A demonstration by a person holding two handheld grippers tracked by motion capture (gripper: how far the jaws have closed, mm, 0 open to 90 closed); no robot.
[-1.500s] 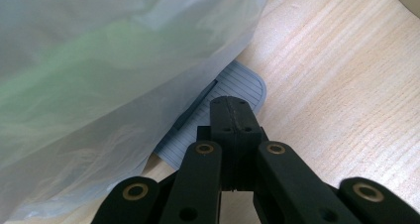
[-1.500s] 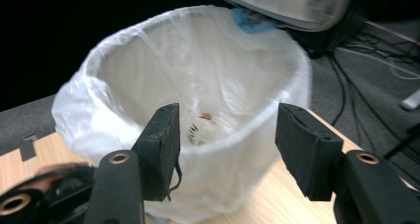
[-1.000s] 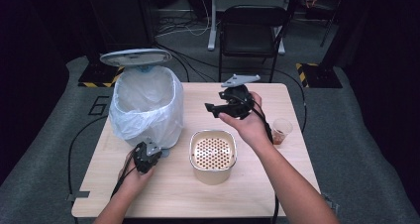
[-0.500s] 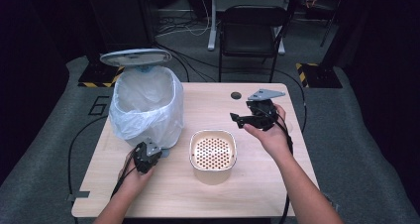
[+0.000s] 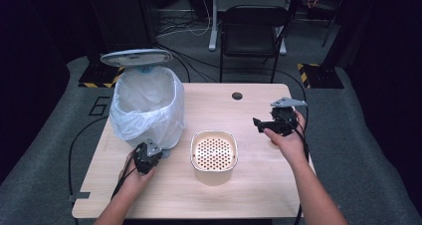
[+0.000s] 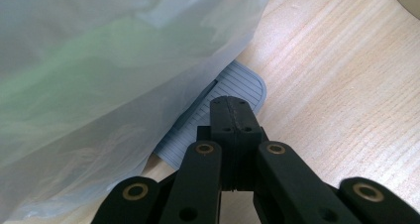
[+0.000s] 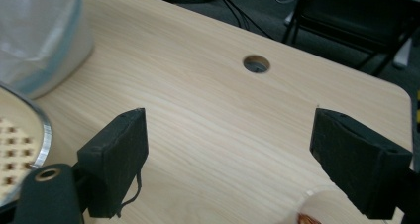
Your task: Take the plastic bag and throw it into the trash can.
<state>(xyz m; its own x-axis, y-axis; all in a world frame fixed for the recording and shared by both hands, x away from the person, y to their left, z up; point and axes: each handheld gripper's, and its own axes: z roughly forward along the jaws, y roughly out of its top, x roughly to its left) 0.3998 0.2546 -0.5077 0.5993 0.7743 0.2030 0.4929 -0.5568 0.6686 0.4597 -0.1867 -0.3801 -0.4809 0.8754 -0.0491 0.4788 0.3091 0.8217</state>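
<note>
A bin lined with a white plastic bag (image 5: 147, 108) stands at the table's left with its grey lid (image 5: 137, 57) raised. My left gripper (image 5: 153, 150) is shut at the bin's foot. In the left gripper view its closed tips (image 6: 230, 110) lie on the grey ribbed pedal (image 6: 242, 85) under the bag (image 6: 99, 75). A cream perforated basket (image 5: 214, 154) sits mid-table. My right gripper (image 5: 259, 125) hovers right of it. Its jaws (image 7: 233, 154) stand wide and have just been opening, with bare wood between them. A small cup's rim (image 7: 317, 206) shows low by the right jaw.
A round cable hole (image 5: 237, 95) lies near the table's far edge, also visible ahead of the right gripper as the hole (image 7: 256, 64). A black chair (image 5: 254, 31) stands behind the table. Cables trail off the table's left edge.
The right hand has swung right and down from over the table's back middle, and its jaws have spread wider. The left hand and the raised lid have stayed put.
</note>
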